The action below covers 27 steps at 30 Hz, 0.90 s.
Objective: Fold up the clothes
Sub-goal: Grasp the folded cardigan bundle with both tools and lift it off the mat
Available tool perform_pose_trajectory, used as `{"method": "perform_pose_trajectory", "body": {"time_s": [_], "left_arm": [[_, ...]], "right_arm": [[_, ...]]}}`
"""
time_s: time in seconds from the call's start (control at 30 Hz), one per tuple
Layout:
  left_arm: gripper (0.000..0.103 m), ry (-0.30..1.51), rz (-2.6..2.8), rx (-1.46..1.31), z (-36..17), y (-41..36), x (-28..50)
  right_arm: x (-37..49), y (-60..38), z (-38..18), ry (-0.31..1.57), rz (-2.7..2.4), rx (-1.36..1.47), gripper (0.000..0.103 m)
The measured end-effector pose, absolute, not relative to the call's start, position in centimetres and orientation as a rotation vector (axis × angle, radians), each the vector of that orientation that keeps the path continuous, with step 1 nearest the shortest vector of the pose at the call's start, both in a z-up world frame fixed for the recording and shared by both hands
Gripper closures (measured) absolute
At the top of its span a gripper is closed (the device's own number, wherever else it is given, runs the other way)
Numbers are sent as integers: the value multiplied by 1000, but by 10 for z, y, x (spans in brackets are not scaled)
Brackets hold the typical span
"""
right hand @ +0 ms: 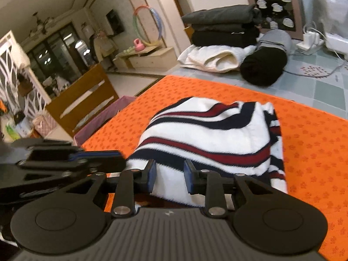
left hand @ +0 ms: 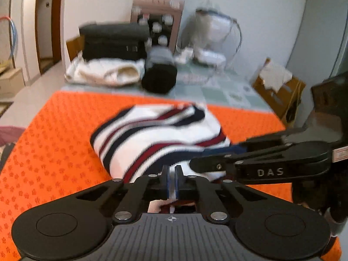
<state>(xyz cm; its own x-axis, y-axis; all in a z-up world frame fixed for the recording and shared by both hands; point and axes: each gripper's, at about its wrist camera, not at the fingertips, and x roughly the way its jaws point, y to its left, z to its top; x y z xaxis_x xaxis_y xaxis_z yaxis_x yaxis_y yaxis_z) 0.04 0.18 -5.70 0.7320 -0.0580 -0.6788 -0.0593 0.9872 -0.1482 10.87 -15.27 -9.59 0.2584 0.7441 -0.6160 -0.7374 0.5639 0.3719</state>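
In my left wrist view, my left fingers (left hand: 171,181) sit low in the centre of the frame, clenched almost together with only a thin slit between the blue pads; whether any cloth is pinched there I cannot tell. The folded striped sweater (left hand: 156,137) lies mid-frame on the orange mat (left hand: 47,143), blurred. My right gripper (left hand: 261,163) reaches in from the right edge, its tip against the sweater's near right corner. In the upper left, a stack of folded clothes (left hand: 113,52) rests at the far end of the bench (left hand: 217,91).

In my right wrist view, my right fingers (right hand: 170,175) stand parted at lower centre, the sweater's white near edge between them, pads not pressing it. The left gripper (right hand: 82,159) enters from the left edge, touching the sweater's near left corner.
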Motion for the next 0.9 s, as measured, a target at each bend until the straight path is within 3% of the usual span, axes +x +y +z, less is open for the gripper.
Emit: {"method": "perform_pose_trajectory", "body": {"time_s": [0.4,0.43,0.5,0.53,0.57,0.63,0.9], "left_arm": [[97,795,0,-138,-80,-3,-2],[94,779,-2,-157,-76,-1,-4],[78,741,-5,-199,-67,4,-7],[57,733,13,-206,-65,7,-6],[43,724,32,-212,-63,10,-4],[41,707,70,-224,-60,15,0],[34,796,123,-335,-77,35,41]], "right_arm": [[103,-160,-126,908,984,-19,70],[104,-163,-122,902,984,2,69],[107,-173,-114,884,971,51,65],[109,-179,-109,872,961,79,59],[111,-186,-105,861,950,107,56],[116,-200,-99,847,916,160,45],[142,-237,-112,895,803,196,26]]}}
